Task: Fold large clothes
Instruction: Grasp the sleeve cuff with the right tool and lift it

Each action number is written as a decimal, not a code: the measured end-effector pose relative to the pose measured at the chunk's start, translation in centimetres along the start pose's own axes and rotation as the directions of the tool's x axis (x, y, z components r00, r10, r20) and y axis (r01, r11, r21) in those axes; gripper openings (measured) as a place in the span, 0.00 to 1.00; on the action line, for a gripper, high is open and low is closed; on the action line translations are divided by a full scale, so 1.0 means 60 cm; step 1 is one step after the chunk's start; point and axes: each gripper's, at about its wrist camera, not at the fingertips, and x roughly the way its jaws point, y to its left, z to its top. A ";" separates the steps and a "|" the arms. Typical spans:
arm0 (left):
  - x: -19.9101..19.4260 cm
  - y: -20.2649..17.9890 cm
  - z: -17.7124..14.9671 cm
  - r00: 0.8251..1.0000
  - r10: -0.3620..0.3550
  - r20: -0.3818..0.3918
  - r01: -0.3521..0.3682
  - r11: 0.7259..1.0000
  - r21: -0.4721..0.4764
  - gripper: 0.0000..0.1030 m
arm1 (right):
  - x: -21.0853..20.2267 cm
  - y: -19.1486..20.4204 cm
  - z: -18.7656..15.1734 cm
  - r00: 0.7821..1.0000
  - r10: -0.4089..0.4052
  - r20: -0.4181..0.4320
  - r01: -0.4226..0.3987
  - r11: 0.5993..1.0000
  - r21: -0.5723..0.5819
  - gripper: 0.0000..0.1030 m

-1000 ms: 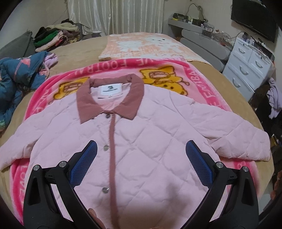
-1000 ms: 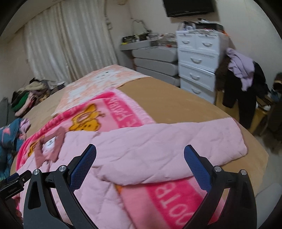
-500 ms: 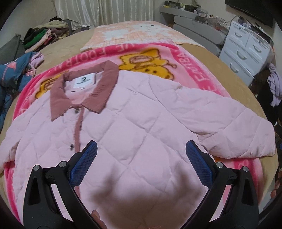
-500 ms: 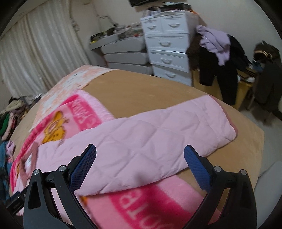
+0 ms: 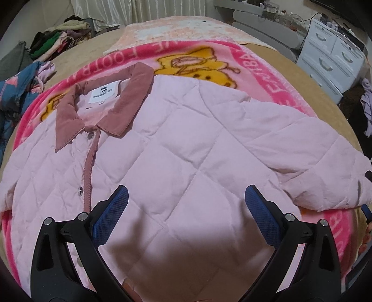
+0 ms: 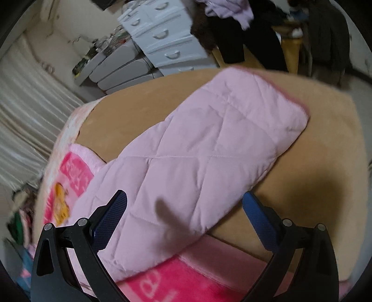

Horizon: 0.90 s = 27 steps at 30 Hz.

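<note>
White neck label point(image 5: 101, 92) inside the jacket collar point(image 5: 121, 109), at 10 o'clock: small logo and one line of print, too small to read. Pink blanket point(image 5: 282, 89) border: upside-down white capitals, "FOOTBA" legible at 12 o'clock; remaining letters partly covered.

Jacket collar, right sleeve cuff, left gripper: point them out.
collar point(image 5: 69, 120), left wrist view, left flap.
sleeve cuff point(image 6: 288, 109), right wrist view, outer end.
left gripper point(image 5: 186, 202), left wrist view, between fingertips.

A tan bed point(image 5: 290, 76) fills the room, a pink blanket point(image 5: 279, 88) spread over it. Pale curtains point(image 5: 139, 9) hang at the far wall. White drawers point(image 5: 334, 55) stand right. Clothes point(image 5: 58, 37) pile far left.
</note>
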 end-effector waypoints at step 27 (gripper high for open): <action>-0.075 0.153 0.014 0.998 -0.043 0.042 0.045 0.997 -0.060 0.91 | -0.045 0.028 0.052 0.920 0.339 0.199 -0.327 0.941 -0.089 0.12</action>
